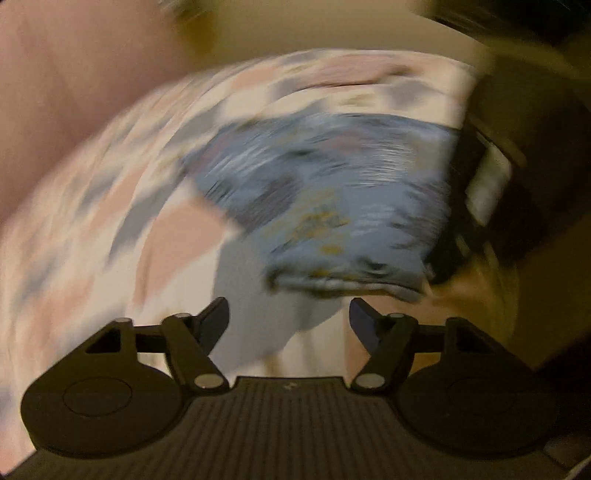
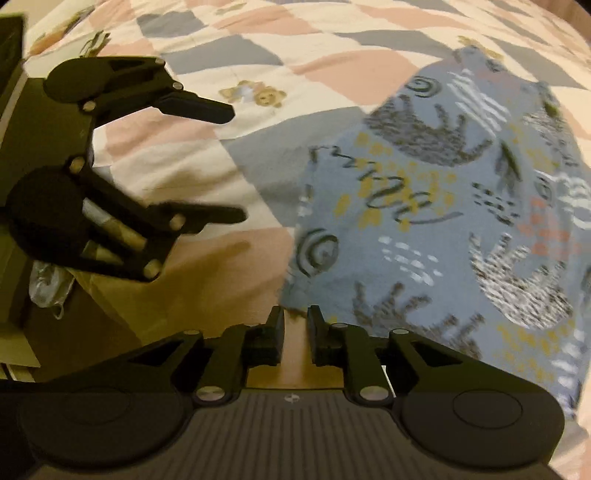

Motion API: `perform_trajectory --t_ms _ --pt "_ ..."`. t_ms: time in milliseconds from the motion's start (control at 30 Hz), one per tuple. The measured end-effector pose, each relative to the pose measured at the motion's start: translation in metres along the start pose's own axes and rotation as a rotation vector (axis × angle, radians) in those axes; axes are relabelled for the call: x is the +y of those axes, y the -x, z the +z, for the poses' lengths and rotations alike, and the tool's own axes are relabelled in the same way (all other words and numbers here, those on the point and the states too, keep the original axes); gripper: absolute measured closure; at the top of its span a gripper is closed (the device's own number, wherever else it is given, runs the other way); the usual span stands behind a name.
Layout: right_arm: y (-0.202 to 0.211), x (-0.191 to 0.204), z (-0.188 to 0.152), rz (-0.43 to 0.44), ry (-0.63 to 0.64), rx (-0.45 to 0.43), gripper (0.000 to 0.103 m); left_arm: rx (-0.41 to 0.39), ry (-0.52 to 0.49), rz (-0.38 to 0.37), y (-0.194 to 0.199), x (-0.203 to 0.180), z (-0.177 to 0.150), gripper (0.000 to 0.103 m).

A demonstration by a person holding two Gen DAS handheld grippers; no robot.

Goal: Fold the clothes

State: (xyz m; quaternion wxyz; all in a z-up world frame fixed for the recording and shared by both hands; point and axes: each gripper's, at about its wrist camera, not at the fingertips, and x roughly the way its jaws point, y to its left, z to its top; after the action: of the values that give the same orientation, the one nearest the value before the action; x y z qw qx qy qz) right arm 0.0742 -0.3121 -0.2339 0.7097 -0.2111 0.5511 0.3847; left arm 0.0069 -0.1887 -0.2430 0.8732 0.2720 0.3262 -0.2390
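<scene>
A blue garment [image 2: 436, 221] printed with grey animals and yellow dots lies flat on the patchwork quilt [image 2: 236, 33]. In the motion-blurred left wrist view, the garment [image 1: 325, 192] sits just ahead of my left gripper [image 1: 288, 317], which is open and empty. The right wrist view shows that left gripper [image 2: 225, 160] hovering over the quilt to the left of the garment, fingers wide apart. My right gripper [image 2: 296, 325] is at the garment's near left corner. Its jaws stand close together with a narrow gap, and no cloth shows between them.
The pink, grey and cream quilt [image 1: 92, 229] covers the bed. Beside the bed's left edge are dark furniture [image 2: 11, 66] and a crumpled plastic bag [image 2: 48, 284]. A dark blurred shape [image 1: 517, 166] stands right of the garment.
</scene>
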Motion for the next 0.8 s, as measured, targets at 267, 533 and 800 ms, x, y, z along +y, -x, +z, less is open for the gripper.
perform_trajectory --t_ms 267,533,800 --pt "0.019 -0.034 -0.024 -0.071 -0.07 0.023 0.075 -0.127 -0.549 -0.015 -0.024 -0.037 -0.014 0.044" --pt "0.034 -0.063 -0.046 -0.115 -0.115 0.003 0.066 -0.238 -1.058 -0.021 -0.053 -0.07 -0.03 0.049" --pt "0.041 -0.076 -0.053 -0.196 0.016 -0.05 0.054 -0.134 -0.754 -0.123 -0.06 -0.048 0.007 0.1"
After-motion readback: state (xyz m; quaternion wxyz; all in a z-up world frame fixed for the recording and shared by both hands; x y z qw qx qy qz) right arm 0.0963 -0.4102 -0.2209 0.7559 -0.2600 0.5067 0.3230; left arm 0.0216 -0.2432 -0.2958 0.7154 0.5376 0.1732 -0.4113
